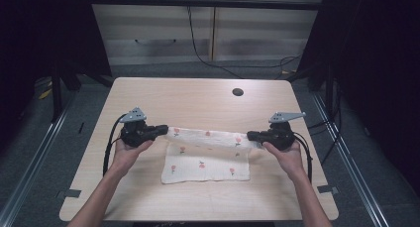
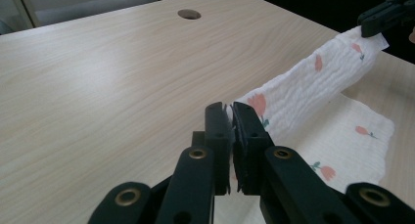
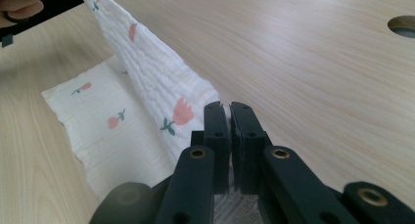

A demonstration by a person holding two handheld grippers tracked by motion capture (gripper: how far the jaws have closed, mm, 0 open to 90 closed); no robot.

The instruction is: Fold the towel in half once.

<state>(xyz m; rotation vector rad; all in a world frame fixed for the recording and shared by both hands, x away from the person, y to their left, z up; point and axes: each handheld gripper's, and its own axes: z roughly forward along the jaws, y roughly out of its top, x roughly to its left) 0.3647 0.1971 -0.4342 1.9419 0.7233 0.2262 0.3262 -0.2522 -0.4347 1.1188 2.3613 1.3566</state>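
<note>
Cloth [image 1: 208, 155], long axis left to right

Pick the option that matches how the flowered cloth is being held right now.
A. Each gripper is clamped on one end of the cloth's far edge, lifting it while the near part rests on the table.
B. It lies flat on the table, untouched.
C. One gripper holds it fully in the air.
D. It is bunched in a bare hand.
A: the left gripper and right gripper each pinch a corner of the cloth, whose near half lies on the table.
</note>
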